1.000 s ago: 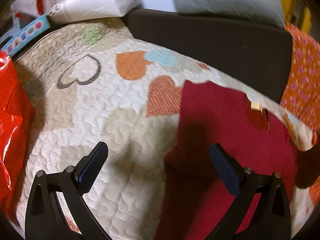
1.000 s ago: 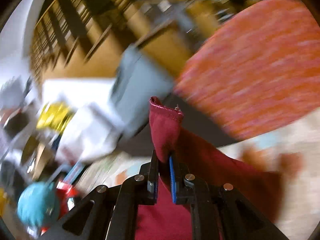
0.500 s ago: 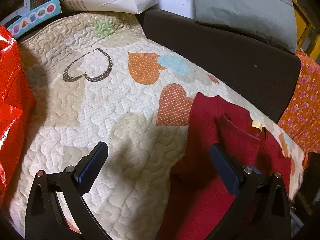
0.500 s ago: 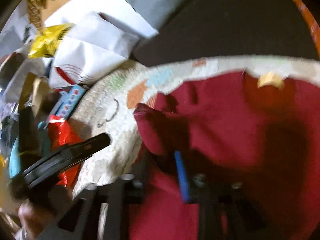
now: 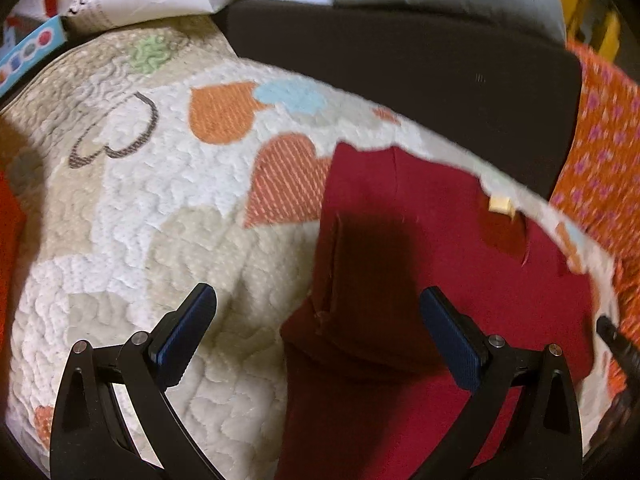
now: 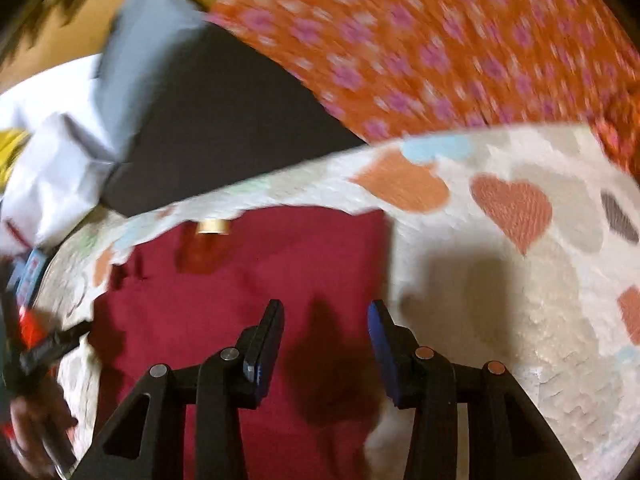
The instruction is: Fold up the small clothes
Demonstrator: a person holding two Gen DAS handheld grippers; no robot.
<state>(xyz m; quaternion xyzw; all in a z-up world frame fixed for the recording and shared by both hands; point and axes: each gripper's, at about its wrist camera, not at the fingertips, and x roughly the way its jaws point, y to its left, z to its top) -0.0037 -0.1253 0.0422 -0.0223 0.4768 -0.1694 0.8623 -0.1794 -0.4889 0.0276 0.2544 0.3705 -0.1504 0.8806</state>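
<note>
Left wrist view: at 9 o'clock a red bag (image 5: 10, 240) edges the heart-print quilt (image 5: 160, 220), which fills the frame's left half. The left gripper (image 5: 318, 320) is spread wide and holds nothing; its left finger is over bare quilt, its right finger over the dark red garment (image 5: 440, 248). That garment lies flat on the quilt from the centre toward 4 o'clock, one sleeve folded in along its left edge, a tan label (image 5: 500, 203) at its neck. An orange floral cloth (image 5: 600, 152) sits at 3 o'clock.

Right wrist view: the garment (image 6: 260, 272) lies from 9 o'clock to the centre, quilt (image 6: 500, 300) at 3 o'clock. The right gripper (image 6: 326, 320) is partly open and empty above the garment's right edge.
</note>
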